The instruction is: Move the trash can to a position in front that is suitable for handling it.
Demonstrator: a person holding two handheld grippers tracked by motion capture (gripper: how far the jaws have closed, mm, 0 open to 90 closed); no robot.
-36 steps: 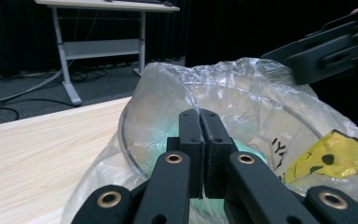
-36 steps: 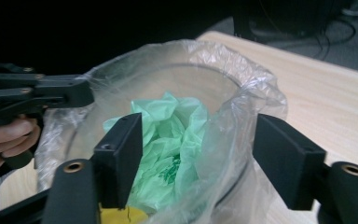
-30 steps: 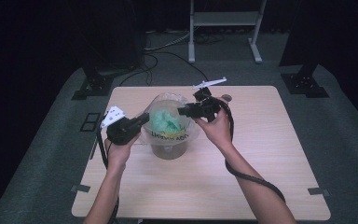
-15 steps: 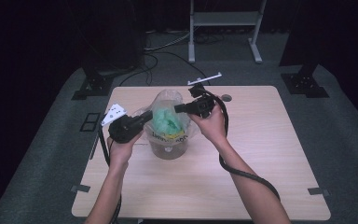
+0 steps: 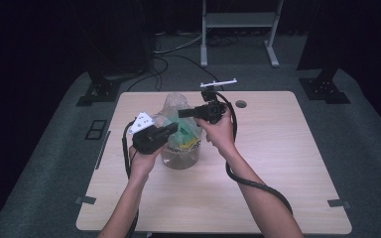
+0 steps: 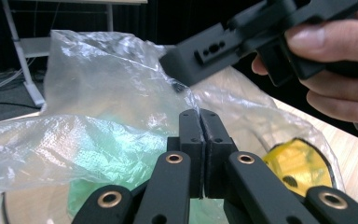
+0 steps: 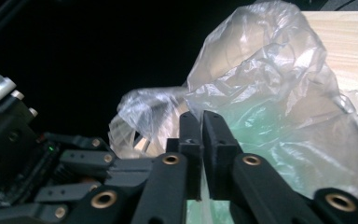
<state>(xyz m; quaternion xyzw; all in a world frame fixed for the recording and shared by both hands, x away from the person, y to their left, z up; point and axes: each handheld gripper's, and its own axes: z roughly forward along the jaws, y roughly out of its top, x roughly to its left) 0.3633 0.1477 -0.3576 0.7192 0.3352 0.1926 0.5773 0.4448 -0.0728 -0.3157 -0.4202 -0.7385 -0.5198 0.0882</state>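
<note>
A clear, crinkled plastic bag [image 5: 176,106] bulges upright out of a clear round container [image 5: 181,157] with a yellow label. Something green shows through the film. The bag stands between the 2 grippers, its upper folds just ahead of the left gripper [image 6: 199,116] and the right gripper [image 7: 200,119].

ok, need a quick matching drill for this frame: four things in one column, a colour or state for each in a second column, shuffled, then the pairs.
Things:
1. left tool
2. plastic bag
3. table
4. label on the container under the bag

Colour or state:
A. light wood
B. clear, crinkled, with something green inside
C. jaws closed on bag film
D. yellow

Pairs: 1-C, 2-B, 3-A, 4-D
</note>
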